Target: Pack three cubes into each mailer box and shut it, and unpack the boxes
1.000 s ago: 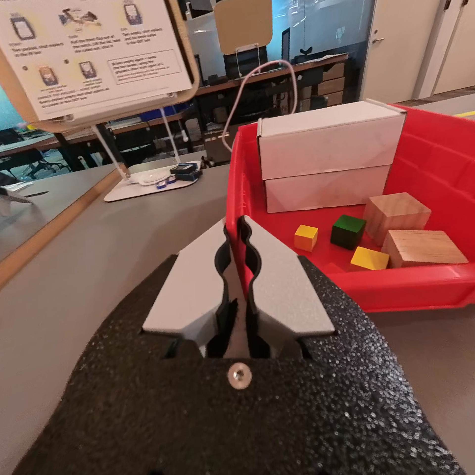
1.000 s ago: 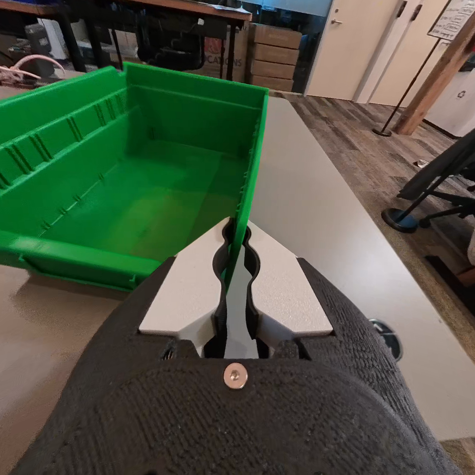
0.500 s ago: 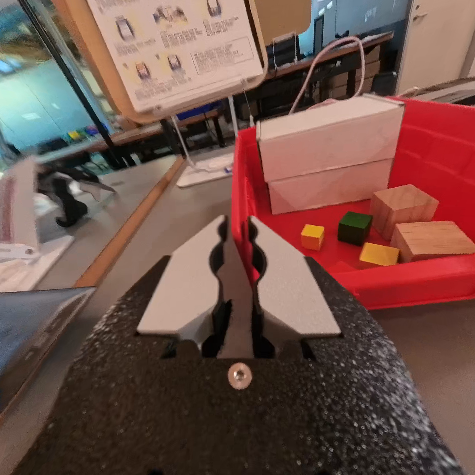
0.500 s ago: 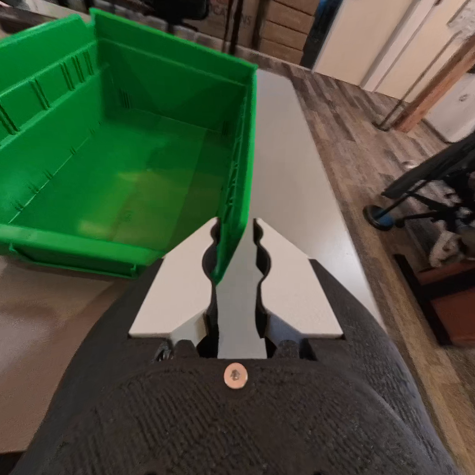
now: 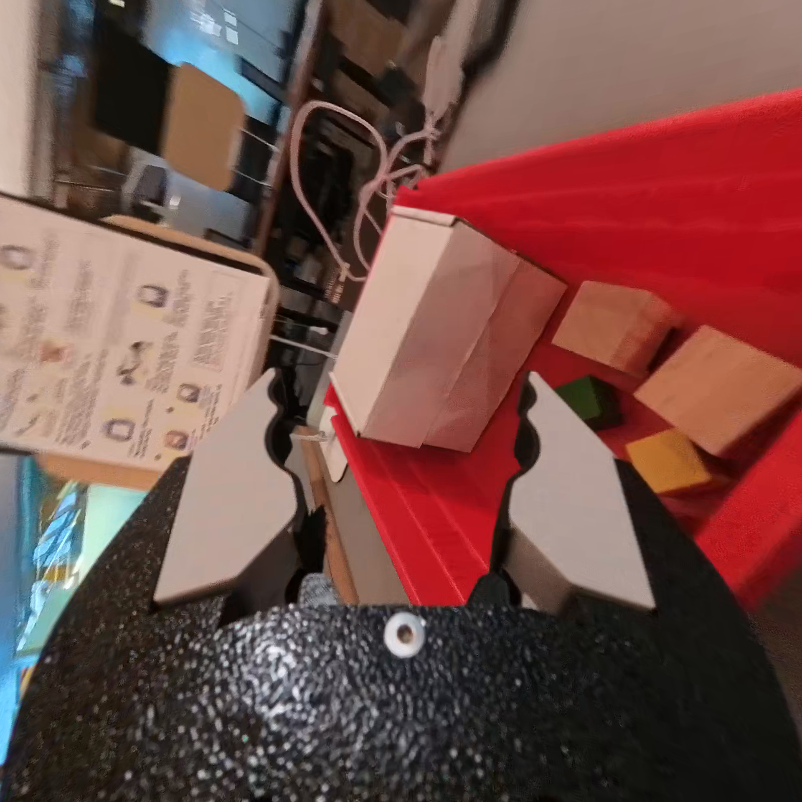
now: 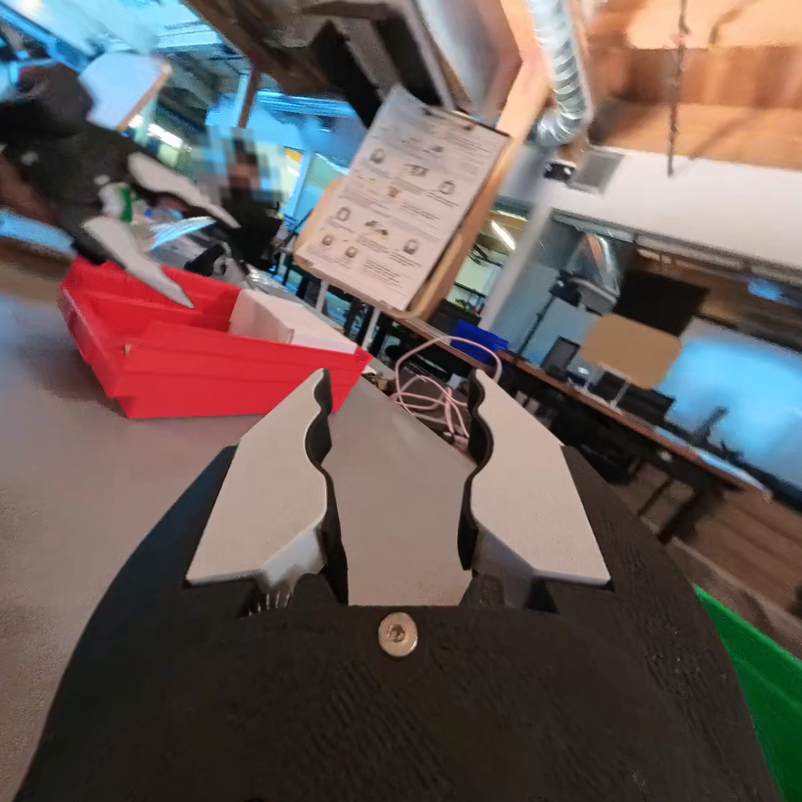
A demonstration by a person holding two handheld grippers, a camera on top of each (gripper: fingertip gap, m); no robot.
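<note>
Stacked white mailer boxes (image 5: 438,343) are filling the red bin's (image 5: 651,204) far corner, while wooden blocks (image 5: 711,390) and small cubes (image 5: 668,460) are crowding its floor. Grey bench (image 6: 108,455) beside the bin is lying open; a leaning instruction board (image 6: 403,204) is overhanging behind.

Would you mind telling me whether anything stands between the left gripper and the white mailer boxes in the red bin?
Only the red bin's near wall lies below the line. The left gripper is wide open and empty, with the stacked mailer boxes straight ahead; the cubes sit off to the side.
</note>
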